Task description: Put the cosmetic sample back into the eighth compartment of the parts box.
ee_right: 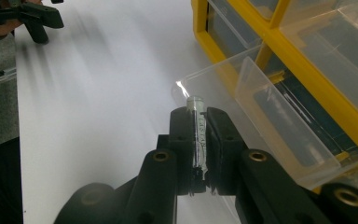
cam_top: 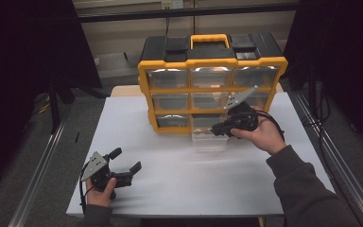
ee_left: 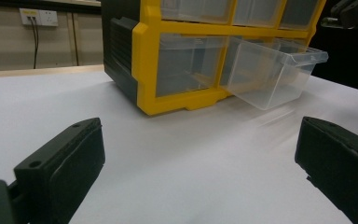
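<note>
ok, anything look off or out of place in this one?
Nothing spilled or damaged. One clear drawer in the bottom row of the yellow organizer is pulled out. The right gripper is shut on a small clear tube beside that drawer. The left gripper is open over the white table.

White table sheet (cam_top: pixel 170 189) under a grey floor surround (cam_top: pixel 42 142), metal rails (cam_top: pixel 38 175) left and right, wall socket (ee_left: pixel 39 17) with cables far left.

The right gripper (cam_top: pixel 216 128) is at the pulled-out clear drawer (cam_top: pixel 209 140) of the yellow box (cam_top: pixel 212 63); the left gripper (cam_top: pixel 126 161) rests on the white tabletop (cam_top: pixel 179 179).
</note>
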